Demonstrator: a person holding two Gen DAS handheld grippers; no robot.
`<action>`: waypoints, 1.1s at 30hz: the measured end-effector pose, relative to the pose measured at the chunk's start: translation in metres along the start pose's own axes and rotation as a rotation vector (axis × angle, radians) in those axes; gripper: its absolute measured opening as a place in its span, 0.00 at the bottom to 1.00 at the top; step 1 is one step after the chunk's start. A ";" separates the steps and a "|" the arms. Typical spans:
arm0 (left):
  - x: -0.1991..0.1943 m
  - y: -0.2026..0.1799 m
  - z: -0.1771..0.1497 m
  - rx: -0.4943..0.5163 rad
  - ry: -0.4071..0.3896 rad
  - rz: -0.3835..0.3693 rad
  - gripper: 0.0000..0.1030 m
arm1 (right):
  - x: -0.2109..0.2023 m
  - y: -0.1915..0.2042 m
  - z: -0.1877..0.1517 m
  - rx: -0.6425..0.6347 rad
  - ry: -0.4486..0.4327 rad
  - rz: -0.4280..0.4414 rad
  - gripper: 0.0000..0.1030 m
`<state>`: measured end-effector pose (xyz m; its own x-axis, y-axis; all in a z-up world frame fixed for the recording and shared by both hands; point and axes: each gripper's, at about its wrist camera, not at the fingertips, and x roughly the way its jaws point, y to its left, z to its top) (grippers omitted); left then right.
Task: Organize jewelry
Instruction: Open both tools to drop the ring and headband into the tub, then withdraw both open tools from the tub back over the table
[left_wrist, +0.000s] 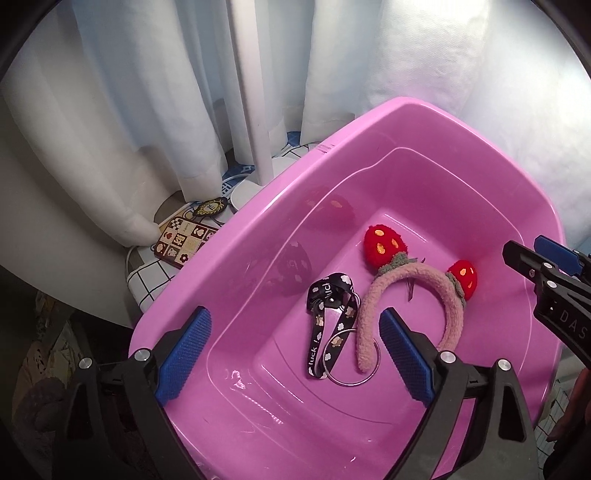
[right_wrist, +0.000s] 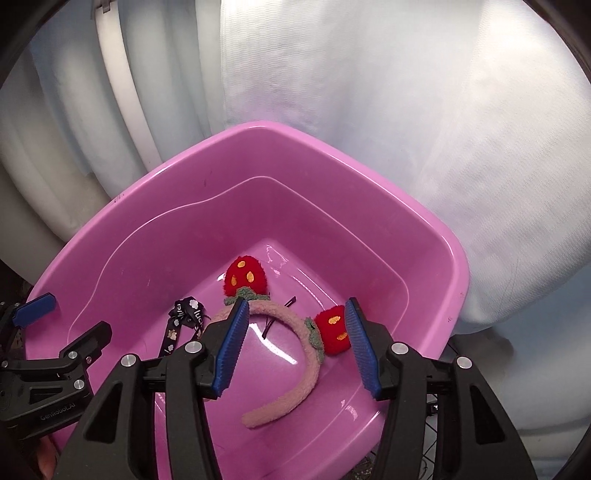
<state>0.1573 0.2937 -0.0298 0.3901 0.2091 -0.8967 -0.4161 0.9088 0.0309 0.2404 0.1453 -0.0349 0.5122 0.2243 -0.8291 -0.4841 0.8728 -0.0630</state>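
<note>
A pink plastic tub (left_wrist: 280, 206) (right_wrist: 436, 236) holds a fuzzy pink headband (left_wrist: 402, 277) (right_wrist: 295, 387) with two red strawberry pom-poms, and a black lanyard (left_wrist: 325, 325) (right_wrist: 177, 325) with a metal key ring (left_wrist: 354, 376). A thin dark hairpin (right_wrist: 269, 326) lies on the tub floor. My left gripper (left_wrist: 293, 350) is open and empty above the lanyard. My right gripper (right_wrist: 295, 345) is open and empty above the headband; it also shows at the right edge of the left wrist view (left_wrist: 546, 273).
White curtains (left_wrist: 147, 92) (right_wrist: 406, 92) hang behind the tub. A white lamp pole (left_wrist: 251, 92) stands to the left. A patterned brown card (left_wrist: 184, 240) and a black badge (left_wrist: 210, 207) lie on a checked cloth (left_wrist: 151, 277) left of the tub.
</note>
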 end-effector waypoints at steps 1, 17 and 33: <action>-0.002 0.001 -0.001 -0.001 -0.008 -0.003 0.88 | -0.005 -0.001 -0.001 0.002 -0.004 0.002 0.52; -0.040 0.001 -0.020 0.000 -0.065 -0.005 0.90 | -0.056 -0.003 -0.028 0.034 -0.057 0.017 0.65; -0.122 -0.056 -0.072 0.102 -0.222 -0.166 0.93 | -0.152 -0.080 -0.159 0.216 -0.134 -0.026 0.67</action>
<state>0.0738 0.1908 0.0462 0.6209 0.1180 -0.7750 -0.2510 0.9665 -0.0540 0.0888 -0.0276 0.0082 0.6186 0.2438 -0.7470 -0.3143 0.9481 0.0491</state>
